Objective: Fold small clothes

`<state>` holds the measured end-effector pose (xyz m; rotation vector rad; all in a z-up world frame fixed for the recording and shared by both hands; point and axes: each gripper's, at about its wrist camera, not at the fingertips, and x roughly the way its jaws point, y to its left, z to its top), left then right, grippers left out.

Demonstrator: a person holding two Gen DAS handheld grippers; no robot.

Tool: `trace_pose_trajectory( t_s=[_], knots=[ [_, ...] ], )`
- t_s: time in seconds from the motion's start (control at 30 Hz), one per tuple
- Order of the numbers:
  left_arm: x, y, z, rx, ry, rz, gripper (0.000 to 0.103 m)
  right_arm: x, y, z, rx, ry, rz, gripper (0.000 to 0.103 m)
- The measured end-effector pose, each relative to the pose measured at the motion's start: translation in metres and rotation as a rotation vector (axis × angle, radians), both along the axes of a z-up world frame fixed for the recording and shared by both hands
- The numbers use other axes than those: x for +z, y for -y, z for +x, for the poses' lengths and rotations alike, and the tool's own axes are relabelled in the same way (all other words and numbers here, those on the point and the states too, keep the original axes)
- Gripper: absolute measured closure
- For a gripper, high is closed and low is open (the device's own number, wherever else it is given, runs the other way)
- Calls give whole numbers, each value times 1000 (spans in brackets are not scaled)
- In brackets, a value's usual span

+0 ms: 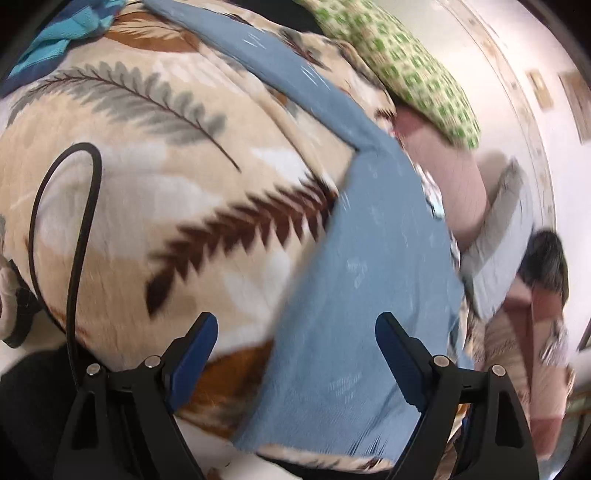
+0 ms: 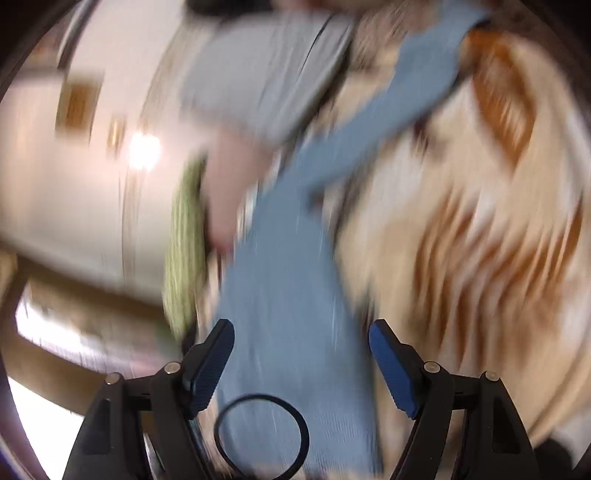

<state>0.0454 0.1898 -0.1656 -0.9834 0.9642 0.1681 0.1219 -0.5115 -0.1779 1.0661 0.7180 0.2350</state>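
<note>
A light blue garment (image 1: 351, 288) lies spread on a beige blanket with a feather print (image 1: 155, 206), one sleeve or leg stretching to the far left. My left gripper (image 1: 297, 332) is open and empty, hovering over the garment's near part. In the blurred right wrist view the same blue garment (image 2: 280, 295) runs from the near edge up to the far right. My right gripper (image 2: 301, 339) is open and empty just above it.
A green-patterned cushion (image 1: 410, 62) lies at the far side. A person's arm (image 1: 454, 177) in a grey sleeve reaches in at the right. A blue-and-teal cloth (image 1: 62, 29) sits far left. A black cable (image 1: 74, 229) loops at left; another loops low in the right wrist view (image 2: 262, 435).
</note>
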Motion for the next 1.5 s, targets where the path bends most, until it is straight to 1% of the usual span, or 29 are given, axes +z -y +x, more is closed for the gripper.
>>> trace_pose_trajectory(
  t_s=[0.07, 0.13, 0.17, 0.23, 0.3, 0.33, 0.4, 0.5, 0.6, 0.63, 0.7, 0.73, 0.8, 0.87, 0.97, 1.0, 1.03, 1.1, 1.13, 1.17, 1.2, 1.23, 1.27, 1.37, 1.43, 1.5],
  knots=[
    [-2, -14, 7, 39, 9, -21, 15, 4, 38, 19, -130, 20, 54, 24],
    [-3, -25, 10, 75, 18, -30, 14, 5, 79, 38, -281, 18, 71, 24],
    [-4, -32, 12, 98, 28, -33, 11, 3, 96, 49, -321, 22, 77, 24],
    [-7, -41, 17, 117, 32, -27, 9, -4, 119, 71, -353, -3, 92, 24],
    [-6, -44, 28, 119, 28, 3, 7, -17, 133, 92, -362, -22, 147, 24],
    [-6, -44, 33, 114, 23, 19, 6, -23, 136, 101, -381, -38, 159, 24],
    [-3, -42, 49, 88, 27, 43, 5, -35, 145, 115, -396, -47, 165, 24],
    [8, -38, 72, 56, 41, 85, 5, -48, 147, 128, -418, -88, 141, 24],
    [19, -34, 98, 26, 63, 81, 5, -51, 148, 125, -460, -87, 125, 24],
    [21, -33, 99, 18, 64, 74, 5, -51, 147, 121, -467, -87, 119, 24],
    [25, -25, 115, -16, 69, 62, 5, -49, 143, 120, -470, -91, 78, 24],
    [27, -20, 121, -32, 72, 69, 5, -48, 141, 118, -483, -101, 64, 24],
    [32, -6, 133, -69, 77, 97, 5, -48, 140, 114, -491, -94, 75, 24],
    [34, 10, 144, -110, 82, 105, 5, -49, 140, 113, -511, -97, 80, 24],
    [36, 37, 161, -192, 68, 117, 5, -52, 141, 122, -493, -140, 56, 24],
    [36, 43, 164, -211, 65, 119, 5, -54, 143, 126, -494, -146, 65, 25],
    [36, 49, 167, -228, 64, 123, 5, -55, 144, 130, -493, -149, 72, 26],
    [38, 60, 170, -255, 66, 133, 5, -55, 145, 137, -488, -147, 70, 34],
    [38, 63, 170, -265, 67, 137, 5, -55, 145, 137, -490, -143, 72, 42],
    [38, 67, 171, -277, 65, 144, 5, -54, 146, 138, -493, -141, 72, 56],
    [38, 69, 171, -284, 62, 151, 5, -52, 146, 138, -498, -142, 68, 64],
    [38, 70, 171, -288, 59, 157, 5, -50, 146, 138, -499, -141, 66, 74],
    [37, 70, 172, -288, 54, 161, 5, -49, 145, 137, -500, -134, 70, 82],
    [34, 68, 174, -276, 51, 153, 5, -38, 143, 138, -481, -84, 66, 83],
    [33, 67, 175, -273, 50, 147, 5, -38, 146, 140, -489, -75, 97, 82],
    [33, 65, 173, -274, 52, 151, 5, -44, 152, 139, -528, -105, 107, 81]
  ],
)
